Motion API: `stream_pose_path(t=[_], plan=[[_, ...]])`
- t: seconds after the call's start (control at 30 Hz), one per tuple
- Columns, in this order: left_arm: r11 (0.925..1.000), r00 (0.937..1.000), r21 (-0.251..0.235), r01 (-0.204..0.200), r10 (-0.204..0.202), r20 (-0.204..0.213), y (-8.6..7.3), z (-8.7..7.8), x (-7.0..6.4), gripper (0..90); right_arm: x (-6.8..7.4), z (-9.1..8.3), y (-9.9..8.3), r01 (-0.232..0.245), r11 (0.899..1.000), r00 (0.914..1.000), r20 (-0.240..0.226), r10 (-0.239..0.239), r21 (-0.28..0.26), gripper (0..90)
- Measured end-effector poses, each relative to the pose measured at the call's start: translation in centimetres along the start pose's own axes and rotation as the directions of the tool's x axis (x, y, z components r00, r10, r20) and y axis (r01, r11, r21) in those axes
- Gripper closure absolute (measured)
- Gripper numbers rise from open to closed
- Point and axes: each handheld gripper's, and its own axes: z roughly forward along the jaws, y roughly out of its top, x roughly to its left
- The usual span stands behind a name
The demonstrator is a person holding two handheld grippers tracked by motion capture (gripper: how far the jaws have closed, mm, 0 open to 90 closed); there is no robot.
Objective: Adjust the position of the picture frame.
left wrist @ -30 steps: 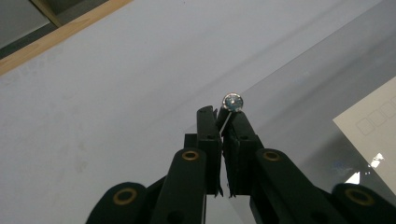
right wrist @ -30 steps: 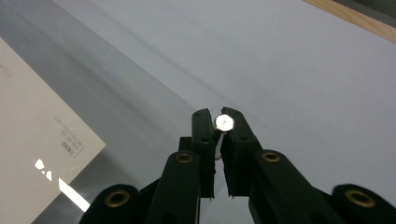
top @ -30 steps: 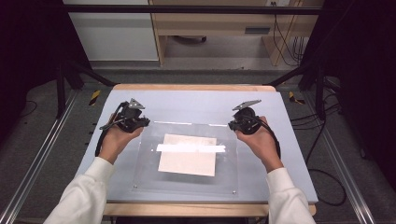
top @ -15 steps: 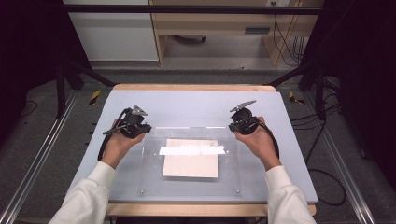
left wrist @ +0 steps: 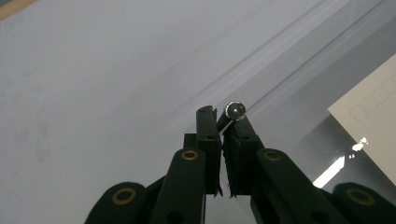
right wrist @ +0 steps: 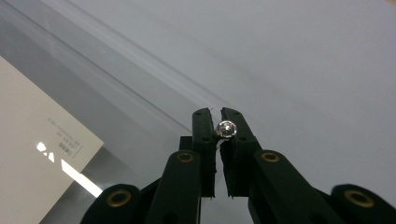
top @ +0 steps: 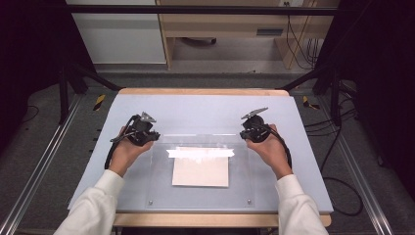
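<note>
Holding entry, clear panel (top: 161,191): flat plate on the blue bench (top: 195,110), near the front edge, with a paper sheet (top: 200,171) at its middle.

- Left tool (top: 154,137): clenched on the panel's far left corner, at a chrome stud (left wrist: 234,111).
- Right tool (top: 243,135): clenched on the far right corner, at its stud (right wrist: 226,129).
- Change: both hands have drawn slightly toward the person, and the paper now reads square rather than skewed.
- Judgement: the panel is being shifted or settled, and the grip should hold until it lies flat.
</note>
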Motion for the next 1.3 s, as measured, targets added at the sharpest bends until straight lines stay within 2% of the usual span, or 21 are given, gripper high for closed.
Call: stream_pose_path(t=[0.2,0.37,0.5,0.67,1.07,1.3], plan=[[0.9997,0.9996,0.003,0.023,-0.023,0.013,-0.1,1.3,0.0,84.6,-0.4,0.7,-0.7,-0.016,1.000,0.9999,0.003,0.016,0.004,85.1],[0.9998,0.9998,0.010,0.017,-0.017,0.012,0.0,2.1,0.0,84.7,-0.7,1.2,-1.3,-0.033,0.999,0.9995,0.000,0.033,0.009,85.2],[0.9989,0.9988,0.010,0.045,-0.046,0.016,-0.3,2.6,0.1,84.6,-0.8,1.7,-1.4,-0.044,0.999,0.9990,-0.008,0.044,0.011,85.2],[0.9986,0.9985,0.001,0.053,-0.053,0.016,-0.7,2.9,0.2,84.6,-0.8,2.1,-1.4,-0.062,0.998,0.9980,-0.008,0.063,0.015,85.2],[0.9969,0.9973,-0.029,0.073,-0.073,0.013,-1.5,3.5,0.1,84.5,-0.9,2.9,-2.1,-0.089,0.996,0.9959,-0.013,0.089,-0.013,85.0],[0.9956,0.9966,-0.044,0.083,-0.082,0.011,-1.7,3.7,0.0,84.1,-1.0,3.0,-2.5,-0.080,0.996,0.9967,-0.017,0.080,-0.026,84.4]])
